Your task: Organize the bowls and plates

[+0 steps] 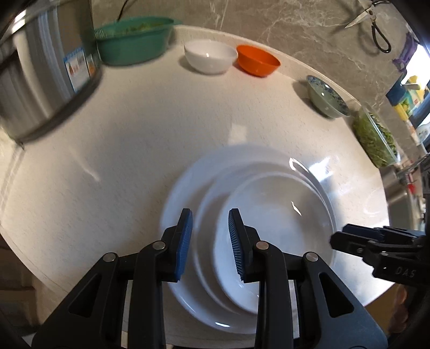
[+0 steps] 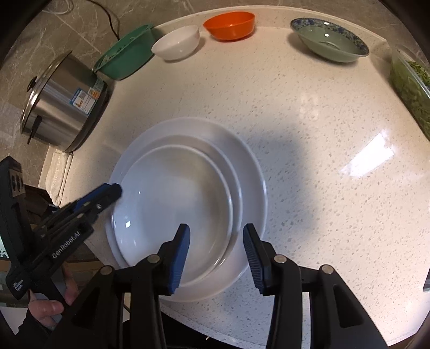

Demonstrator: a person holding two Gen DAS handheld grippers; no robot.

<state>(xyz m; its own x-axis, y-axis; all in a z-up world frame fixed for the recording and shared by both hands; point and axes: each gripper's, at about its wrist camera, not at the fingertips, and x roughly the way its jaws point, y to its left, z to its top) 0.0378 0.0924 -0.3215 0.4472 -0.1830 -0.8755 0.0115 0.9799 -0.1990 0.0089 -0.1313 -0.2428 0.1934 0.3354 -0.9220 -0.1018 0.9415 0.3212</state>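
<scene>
Our left gripper (image 1: 210, 243) has its jaws clamped on the near-left rim of the stacked white plates (image 2: 188, 193). Our right gripper (image 2: 216, 257) straddles the stack's right rim, jaws apart, pads clear. Bare countertop (image 2: 309, 139) lies beyond; white bowl (image 2: 176, 43), orange bowl (image 2: 229, 25) and green patterned bowl (image 2: 329, 40) line the far edge.

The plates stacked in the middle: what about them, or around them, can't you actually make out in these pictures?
- Stacked plates: near rims hidden by the right gripper in the right wrist view; blurred in the left wrist view.
- Left gripper: whether its pads touch a rim is unclear.
- Pot: label too small to read.
- Green basket: contents blurred, left wrist view.
</scene>
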